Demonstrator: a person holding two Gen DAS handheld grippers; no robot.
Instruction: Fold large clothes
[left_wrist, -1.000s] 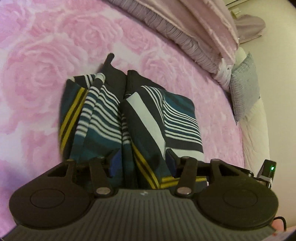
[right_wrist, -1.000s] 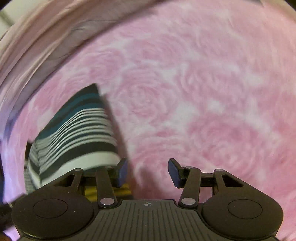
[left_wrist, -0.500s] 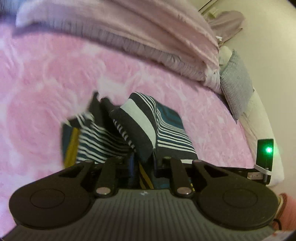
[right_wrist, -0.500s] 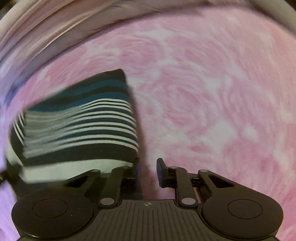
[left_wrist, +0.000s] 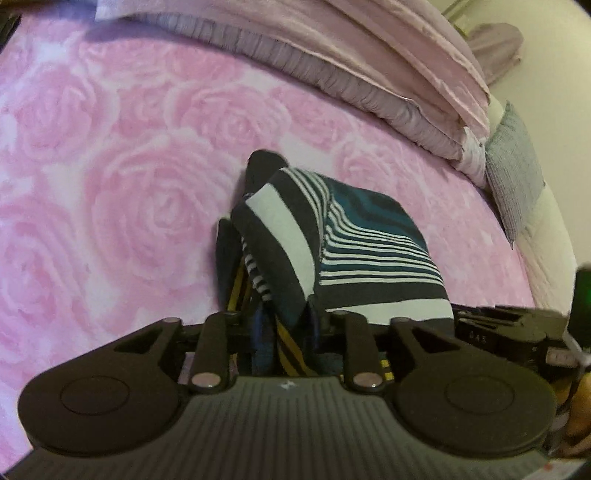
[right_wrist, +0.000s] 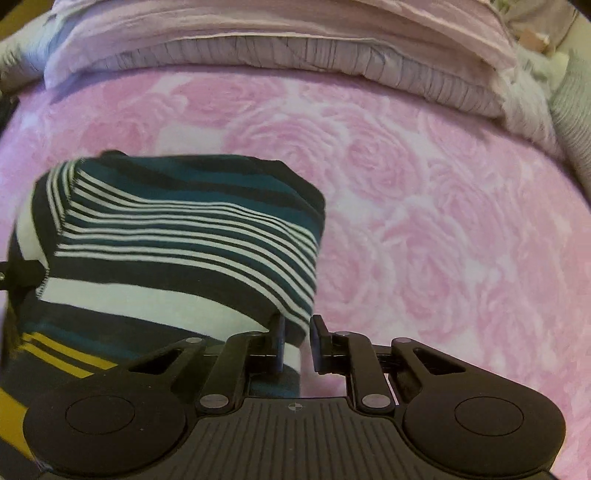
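Observation:
A striped garment (left_wrist: 369, 240) in dark blue, teal, white and yellow lies folded in a bundle on the pink rose bedspread (left_wrist: 110, 184). My left gripper (left_wrist: 286, 325) has a bunched fold with yellow stripes filling the gap between its fingers; its jaws are opening slightly, still on the cloth. In the right wrist view the same garment (right_wrist: 166, 236) fills the left half. My right gripper (right_wrist: 297, 332) is closing on the garment's right edge, a white stripe caught between its fingertips. The right tool's black body shows at the right of the left wrist view.
A lilac quilt (left_wrist: 369, 66) is heaped along the far edge of the bed (right_wrist: 258, 48). A grey cushion (left_wrist: 513, 173) and a white pillow lie at the far right. Open bedspread (right_wrist: 443, 221) stretches right of the garment. A hand (left_wrist: 580, 417) shows at the lower right.
The garment, spread in two lobes before, is now gathered into one bundle. Both grippers' jaws have narrowed onto cloth. The right gripper rolled and came across to the garment's right edge.

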